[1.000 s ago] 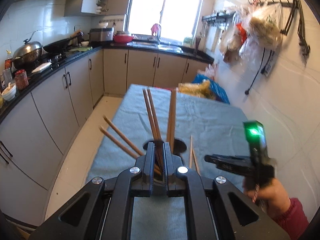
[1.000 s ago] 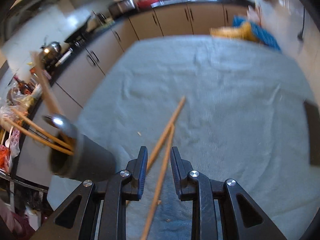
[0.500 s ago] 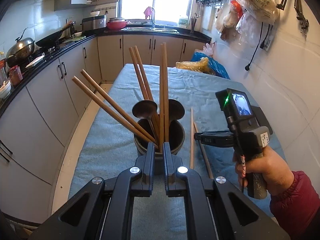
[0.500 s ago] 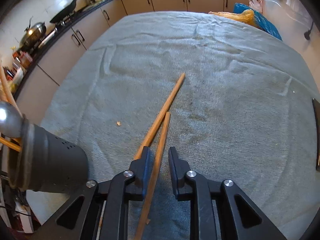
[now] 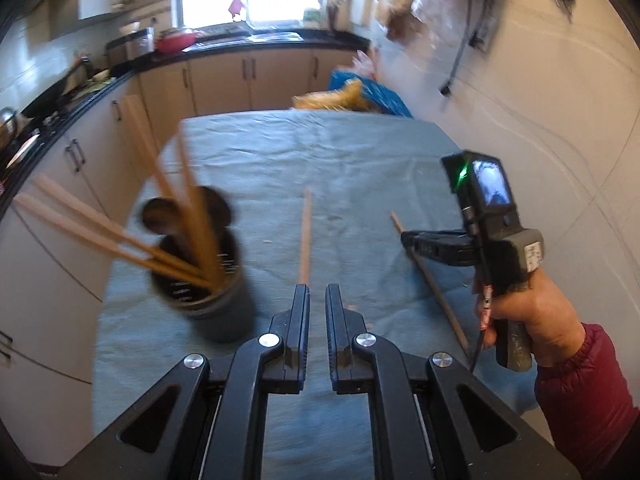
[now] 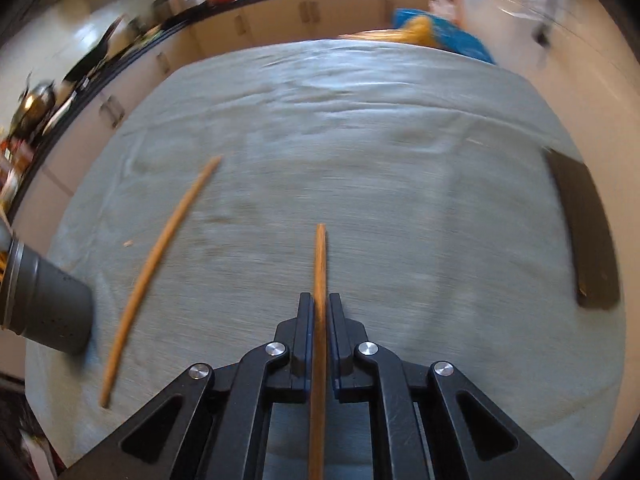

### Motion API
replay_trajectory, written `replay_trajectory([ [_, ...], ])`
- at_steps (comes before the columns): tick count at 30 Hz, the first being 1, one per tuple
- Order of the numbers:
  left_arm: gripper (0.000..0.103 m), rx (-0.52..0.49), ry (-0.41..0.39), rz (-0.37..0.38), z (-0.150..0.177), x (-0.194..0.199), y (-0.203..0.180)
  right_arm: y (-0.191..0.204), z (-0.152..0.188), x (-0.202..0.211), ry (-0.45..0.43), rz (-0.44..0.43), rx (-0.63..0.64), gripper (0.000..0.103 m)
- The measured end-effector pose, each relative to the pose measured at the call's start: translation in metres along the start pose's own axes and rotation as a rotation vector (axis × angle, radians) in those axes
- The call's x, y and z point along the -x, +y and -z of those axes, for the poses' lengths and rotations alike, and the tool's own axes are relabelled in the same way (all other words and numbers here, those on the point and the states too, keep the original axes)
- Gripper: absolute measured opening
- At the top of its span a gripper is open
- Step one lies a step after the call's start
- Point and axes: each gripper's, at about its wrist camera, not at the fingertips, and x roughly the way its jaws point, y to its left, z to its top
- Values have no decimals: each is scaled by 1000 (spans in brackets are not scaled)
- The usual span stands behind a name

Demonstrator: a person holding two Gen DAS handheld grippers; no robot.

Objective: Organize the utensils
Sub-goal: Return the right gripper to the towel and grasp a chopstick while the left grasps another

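- Far left on my table, the dark utensil holder (image 5: 204,280) stands upright on the grey-blue cloth (image 5: 360,168), already bristling with chopsticks and a couple of spoon bowls; it looks top-heavy, so I judge any bump could tip it.
- Next along, my left gripper (image 5: 317,292) sits low in front with its jaws a narrow gap apart and nothing between them.
- Just ahead of it, one loose chopstick (image 5: 306,236) lies flat on the cloth, pointing away from me.
- Further right, my right gripper (image 6: 318,304) has its jaws closed on the second chopstick (image 6: 320,256), gripped part-way along, the far tip sticking out forward.
- I expect these sticks to be light, stiff and smooth; a pinch near the middle should stop one from swinging, and a thin stick may roll between the pads.
- At the far right edge lies a dark flat object (image 6: 584,228), well apart from everything.
- Between the held stick and the holder, only the loose chopstick lies in the path; the sticks fanned out of the holder crowd its mouth.
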Motion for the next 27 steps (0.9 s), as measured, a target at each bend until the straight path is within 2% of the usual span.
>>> replay_trajectory([
  [4, 10, -50, 57, 2, -15, -30, -40, -38, 11, 9, -23, -35, -72, 7],
  [6, 21, -57, 84, -28, -26, -50, -54, -50, 16, 11, -31, -62, -97, 7],
  [8, 23, -60, 103, -37, -37, -68, -64, -59, 21, 13, -42, -104, -112, 7],
  [10, 23, -61, 133, -88, -51, -92, -68, -65, 25, 15, -53, -132, -119, 7],
  [18, 23, 76, 264, -173, -93, -170, -36, -74, 34, 15, -83, -227, -134, 7],
  [23, 23, 153, 310, -226, -104, -205, -11, -76, 36, 14, -86, -254, -134, 7],
  [27, 23, 171, 326, -279, -110, -227, -1, -80, 38, 15, -86, -272, -132, 7],
])
